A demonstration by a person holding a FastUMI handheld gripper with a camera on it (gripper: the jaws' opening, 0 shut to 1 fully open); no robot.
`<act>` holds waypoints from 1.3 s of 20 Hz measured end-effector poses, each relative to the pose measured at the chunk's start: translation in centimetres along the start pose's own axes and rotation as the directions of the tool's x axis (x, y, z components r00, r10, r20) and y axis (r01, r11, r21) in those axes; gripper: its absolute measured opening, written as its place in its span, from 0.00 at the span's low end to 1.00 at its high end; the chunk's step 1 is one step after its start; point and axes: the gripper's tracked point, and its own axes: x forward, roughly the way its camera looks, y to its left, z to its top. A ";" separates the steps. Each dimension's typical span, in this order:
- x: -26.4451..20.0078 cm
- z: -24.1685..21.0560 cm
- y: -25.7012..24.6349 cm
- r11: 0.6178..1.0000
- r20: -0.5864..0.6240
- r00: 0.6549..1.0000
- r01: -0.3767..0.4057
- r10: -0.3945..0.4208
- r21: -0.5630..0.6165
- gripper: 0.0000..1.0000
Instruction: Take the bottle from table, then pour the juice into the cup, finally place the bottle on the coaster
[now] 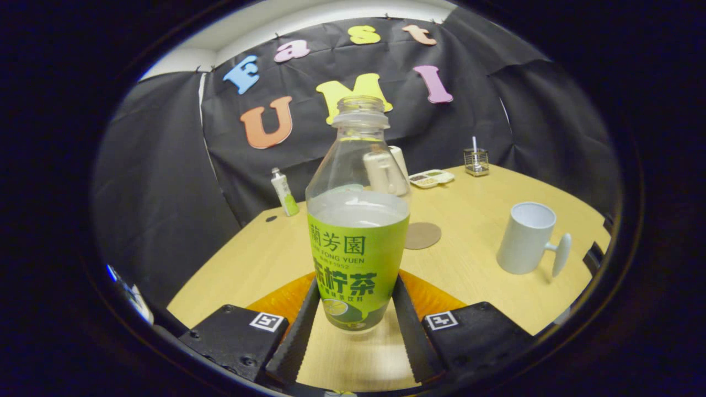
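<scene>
**One bottle held between the fingers above a wooden table**

One uncapped bottle is gripped upright by the gripper, both fingers being pressed against the sides of its lower part. Its base appears raised just above the table, though this cannot be told for certain. Pale juice is seen up to the top of the green label, on which "LAN FONG YUEN" and "1952" can be made out along with large Chinese characters.

The surface is a light wood-grain tabletop, enclosed by black cloth walls, with a white ceiling strip above. A round brown coaster lies just beyond the bottle. A white cup with a disc-shaped handle stands well apart from it. Farther back are found a small tube, a white container seen partly through the bottle, a divided tray and a wire holder.
</scene>
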 end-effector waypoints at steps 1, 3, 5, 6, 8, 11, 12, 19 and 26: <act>0.2 0.2 -0.3 0.999 -0.001 1.000 -0.008 0.008 0.031 0.78; 0.3 0.2 -1.1 0.998 -0.009 1.000 0.000 0.001 0.064 0.78; 0.5 0.3 -1.5 0.995 -0.017 1.000 -0.012 0.014 0.102 0.78; 0.6 0.4 -1.5 0.990 -0.019 0.999 -0.034 0.037 0.135 0.78; 0.6 1.1 -1.4 0.972 -0.002 0.996 -0.084 0.086 0.218 0.78; 0.3 1.5 -1.4 0.941 0.017 0.992 -0.125 0.126 0.314 0.78; 0.4 1.6 -1.4 0.931 0.020 0.991 -0.133 0.134 0.341 0.78; 1.6 4.2 -1.4 0.820 0.090 0.978 -0.208 0.189 0.533 0.77; 2.1 5.3 -2.3 0.670 0.139 0.969 -0.241 0.203 0.702 0.77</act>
